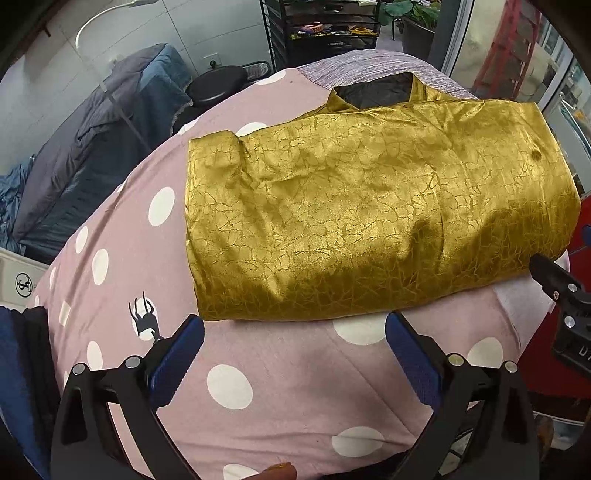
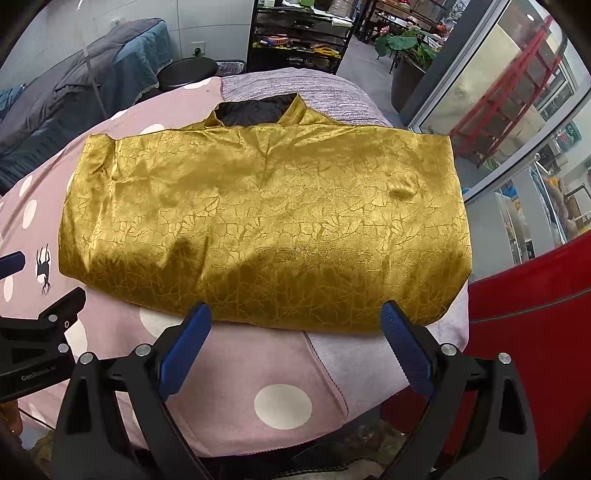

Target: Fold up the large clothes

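- Lying folded into a wide rectangle, a gold garment (image 1: 369, 206) with a crackled sheen is seen on a pink polka-dot sheet (image 1: 266, 369) that covers a rounded, padded surface
- At the garment's far edge a collar (image 1: 376, 90) is turned up and a dark lining is shown inside it
- A tucked fold is seen at the garment's far left corner, and a small dimple near its right side
- The left tool (image 1: 293, 354) is held low over the sheet, just short of the garment's near edge; its two blue-padded fingers (image 1: 177, 362) are spread wide apart and nothing is gripped between them
- The right tool (image 2: 295, 339) is held the same way in its own view, blue pads wide apart and empty, with the fingertips (image 2: 391, 314) at or just over the near hem; whether the cloth is touched cannot be told
- In the left wrist view the right tool is seen at the right edge, beside the garment's near right corner
- A grey striped cloth (image 2: 295, 86) is seen beyond the collar, under the garment's far side
- Behind the surface a black round stool (image 2: 188, 72), a black wire shelf rack (image 2: 299, 33) and a heap of blue and grey bedding (image 1: 110, 122) are seen
- A red curved panel (image 2: 535, 325) is seen at the right, with glass doors beyond it
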A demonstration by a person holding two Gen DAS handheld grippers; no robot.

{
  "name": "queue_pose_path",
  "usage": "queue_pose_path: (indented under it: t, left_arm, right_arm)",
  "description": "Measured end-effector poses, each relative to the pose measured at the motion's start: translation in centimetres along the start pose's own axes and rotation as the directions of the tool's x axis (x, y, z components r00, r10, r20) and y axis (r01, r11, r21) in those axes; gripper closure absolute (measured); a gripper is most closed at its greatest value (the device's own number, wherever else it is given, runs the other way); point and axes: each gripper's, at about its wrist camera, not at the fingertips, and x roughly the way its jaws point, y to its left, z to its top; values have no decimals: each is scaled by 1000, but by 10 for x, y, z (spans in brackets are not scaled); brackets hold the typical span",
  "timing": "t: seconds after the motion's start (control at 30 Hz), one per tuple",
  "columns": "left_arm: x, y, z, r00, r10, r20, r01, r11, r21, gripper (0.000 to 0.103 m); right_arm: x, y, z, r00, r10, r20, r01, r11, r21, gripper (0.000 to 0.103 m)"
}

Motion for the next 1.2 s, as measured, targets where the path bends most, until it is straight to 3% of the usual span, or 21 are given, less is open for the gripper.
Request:
queue_pose_path:
  t: [0.3, 1.2]
  left_arm:
    - [-1, -7, -3, 1000, 4, -1, -4, 999, 32, 6]
    - [0, -4, 0, 1000, -25, -13, 25, 1000, 8, 6]
  right_arm:
    - [5, -1, 2, 1000, 6, -10, -6, 1000, 5, 11]
    - [9, 5, 7, 1000, 11, -17, -12, 1000, -17, 11]
